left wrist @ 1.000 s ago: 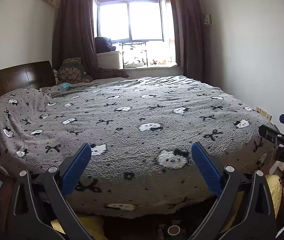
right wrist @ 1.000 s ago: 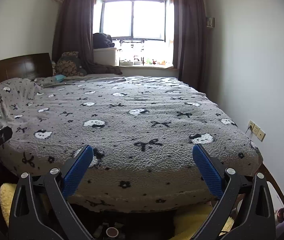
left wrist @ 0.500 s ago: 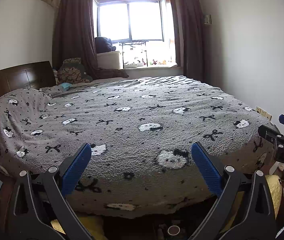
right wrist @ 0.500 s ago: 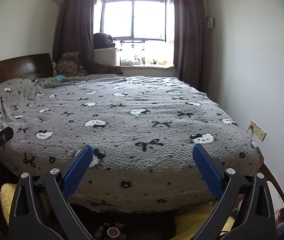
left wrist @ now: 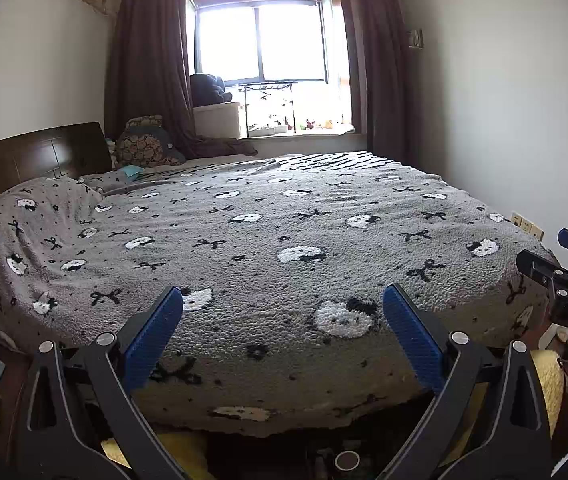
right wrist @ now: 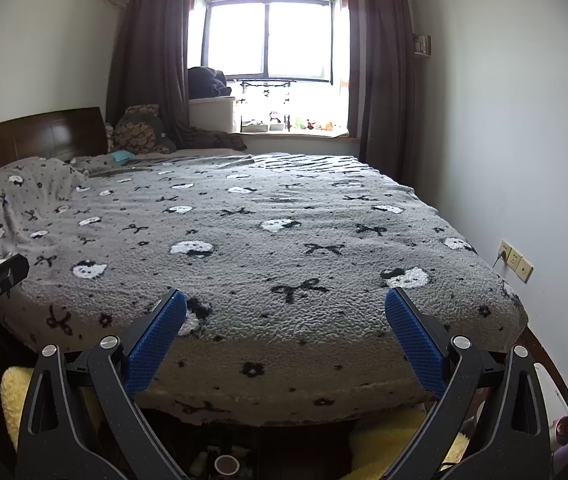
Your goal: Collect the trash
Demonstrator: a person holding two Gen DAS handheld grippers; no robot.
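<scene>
**No change: claws held over the bed, trash not located**

Nothing is seen to have shifted over the last second. The left claw [left wrist: 282,308] and right claw [right wrist: 285,312] are kept spread wide and empty above the grey blanket [left wrist: 284,240]. No trash can be identified, so collection is judged not begun.
</scene>
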